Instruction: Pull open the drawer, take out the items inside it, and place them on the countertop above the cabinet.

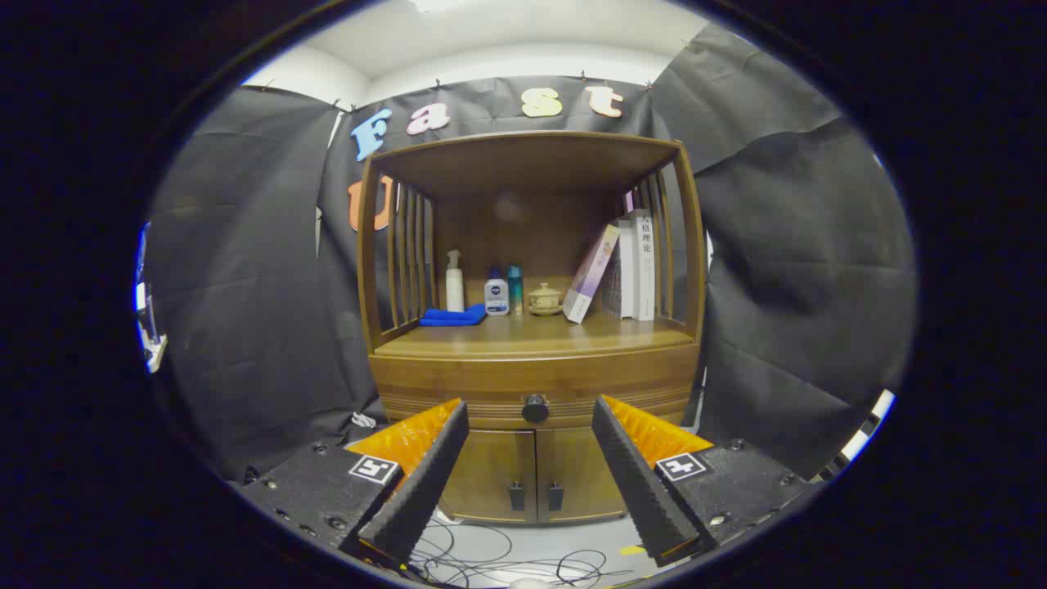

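Jaws of the gripper (530, 417) stand wide apart and hold nothing, their ridged inner faces angled like wedges. Loose cables (523, 560) curl over the pale floor beneath them. Ahead, between the fingertips, sits the round dark knob (535, 407) of the closed drawer (458, 384), a curved band of glossy brown wood with fine grooves along its lower edge. Below it are two cabinet doors (536, 474) with small dark pulls. Above, on the smooth countertop (532, 339), lie a folded blue cloth (454, 316), a white spray bottle (455, 282), two small bottles (504, 292), a lidded ceramic cup (545, 299) and leaning books (622, 270), framed by slatted side rails.
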